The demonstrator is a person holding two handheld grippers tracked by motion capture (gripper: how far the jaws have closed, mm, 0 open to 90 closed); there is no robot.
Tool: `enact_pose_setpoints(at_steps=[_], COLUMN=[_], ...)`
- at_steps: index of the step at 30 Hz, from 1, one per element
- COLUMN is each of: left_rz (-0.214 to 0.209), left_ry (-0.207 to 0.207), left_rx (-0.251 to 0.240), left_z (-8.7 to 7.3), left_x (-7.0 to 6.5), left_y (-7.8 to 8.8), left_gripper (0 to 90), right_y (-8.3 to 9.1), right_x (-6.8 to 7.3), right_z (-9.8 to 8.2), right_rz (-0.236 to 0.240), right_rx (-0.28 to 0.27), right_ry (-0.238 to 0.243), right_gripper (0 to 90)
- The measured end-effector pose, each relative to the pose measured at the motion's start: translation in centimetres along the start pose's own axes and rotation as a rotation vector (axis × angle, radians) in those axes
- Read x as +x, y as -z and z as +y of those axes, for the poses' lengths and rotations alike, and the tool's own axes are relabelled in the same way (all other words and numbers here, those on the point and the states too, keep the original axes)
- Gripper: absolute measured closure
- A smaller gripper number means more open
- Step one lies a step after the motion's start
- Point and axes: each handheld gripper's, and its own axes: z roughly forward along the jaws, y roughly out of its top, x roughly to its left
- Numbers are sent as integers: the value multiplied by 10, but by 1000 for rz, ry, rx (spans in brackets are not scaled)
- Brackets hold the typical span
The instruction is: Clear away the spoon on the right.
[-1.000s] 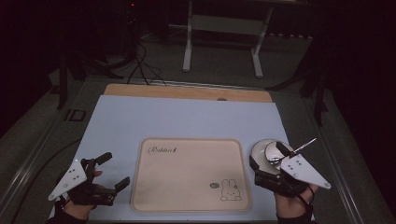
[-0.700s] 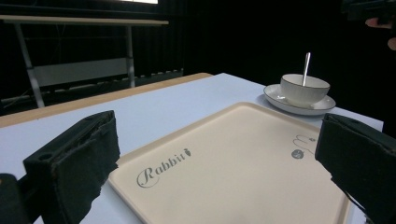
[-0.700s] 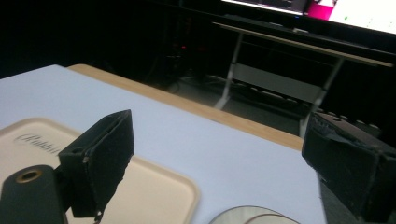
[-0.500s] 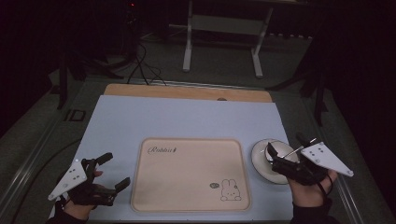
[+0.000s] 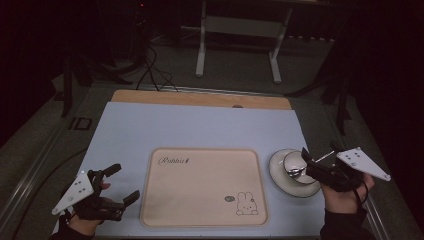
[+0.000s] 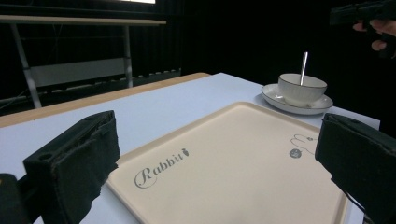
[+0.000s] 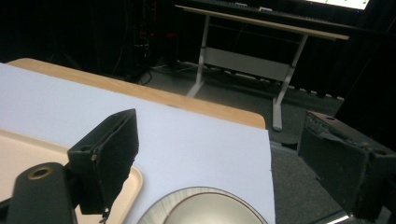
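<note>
Tableware set at the right edge of the blue table mat (image 5: 200,130): a white cup (image 5: 296,163) with a spoon (image 6: 303,67) standing in it rests on a saucer (image 5: 280,175) just beside the cream rabbit-print tray (image 5: 200,200). The right gripper (image 5: 311,167) hovers over the cup with jaws spread wide and empty, and the left gripper (image 5: 119,182) waits released near the tray's left edge. To lift the set cleanly, the right jaws should probably drop squarely over the cup wall, clear of the spoon handle, before closing.
</note>
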Motion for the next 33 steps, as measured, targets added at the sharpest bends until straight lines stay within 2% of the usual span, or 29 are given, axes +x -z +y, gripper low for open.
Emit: enact_pose_setpoints(at_steps=[9,10,15,16,19,28,33], left_rz=[0,0,0,0,-1,-2,-1], left_ry=[0,0,-1,-1,0,-2,-4], left_rx=[-1,-1,0,0,0,2,4], left_z=[0,0,0,0,0,0,0], left_x=[0,0,0,0,0,0,0], left_y=[0,0,0,0,0,-1,-1], left_gripper=[0,0,0,0,0,0,0], right_y=[-10,-10,-16,-16,-21,-30,-34], right_x=[-30,-30,-50,-50,-60,-75,-88], right_z=[-14,-14,-27,-27,-38,-57,-65], right_rz=[-66,-66,-105,-105,-116,-139,-125], right_rx=[51,51,86,86,113,155,165], right_ry=[-61,-61,-108,-108,-149,-209,-293], right_gripper=[151,151,167,167,190,252,284])
